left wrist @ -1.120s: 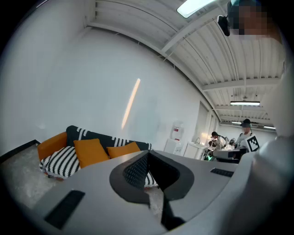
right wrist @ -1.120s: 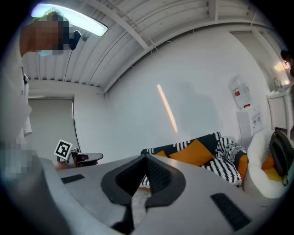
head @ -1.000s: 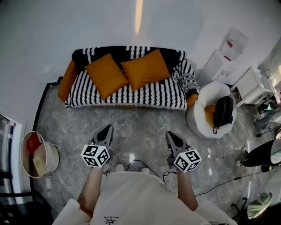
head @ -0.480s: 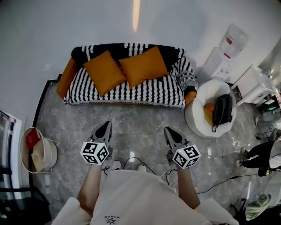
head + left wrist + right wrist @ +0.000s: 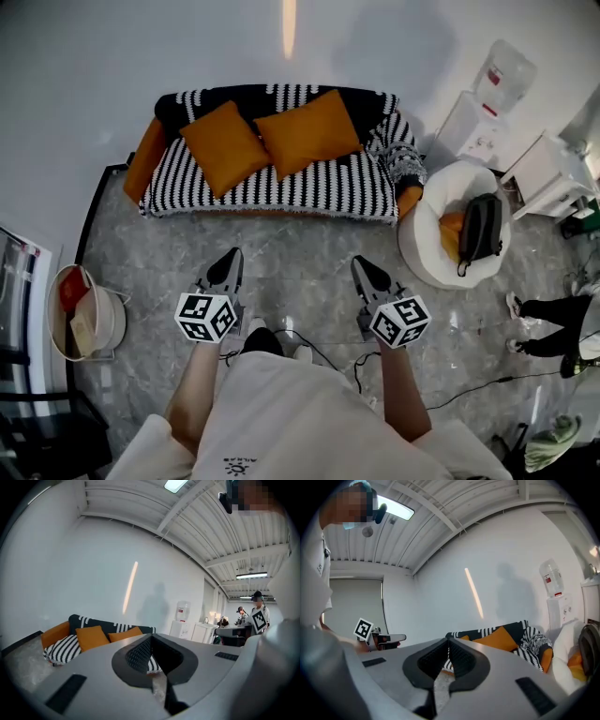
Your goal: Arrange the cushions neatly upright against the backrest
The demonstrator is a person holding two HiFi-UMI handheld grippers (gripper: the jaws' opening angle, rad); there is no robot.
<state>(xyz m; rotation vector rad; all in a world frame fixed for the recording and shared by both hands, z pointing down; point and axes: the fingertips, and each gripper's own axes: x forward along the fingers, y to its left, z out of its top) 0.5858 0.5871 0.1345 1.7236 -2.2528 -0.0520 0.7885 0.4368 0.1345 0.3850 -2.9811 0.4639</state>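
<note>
Two orange cushions lean against the backrest of a sofa [image 5: 366, 192] draped in a black-and-white striped cover. The left cushion [image 5: 223, 147] slightly overlaps the right cushion [image 5: 309, 134]. Both grippers hang over the grey floor in front of the sofa, well short of it. My left gripper [image 5: 232, 259] is shut and holds nothing; my right gripper [image 5: 362, 266] is shut and holds nothing. In the left gripper view the cushions [image 5: 92, 637] show beyond the closed jaws. The right gripper view shows one cushion [image 5: 502, 638] on the sofa.
A white round armchair [image 5: 427, 246] with a black bag [image 5: 479, 232] stands right of the sofa. A pale bucket [image 5: 86, 317] with items sits at the left. White cabinets [image 5: 544, 178] and a water dispenser [image 5: 483, 117] stand at the right. A cable [image 5: 469, 392] crosses the floor. A person's legs [image 5: 553, 328] show at the right edge.
The view has shifted slightly; both grippers stay shut in much the same place in front of the sofa. The cushions have not moved.
</note>
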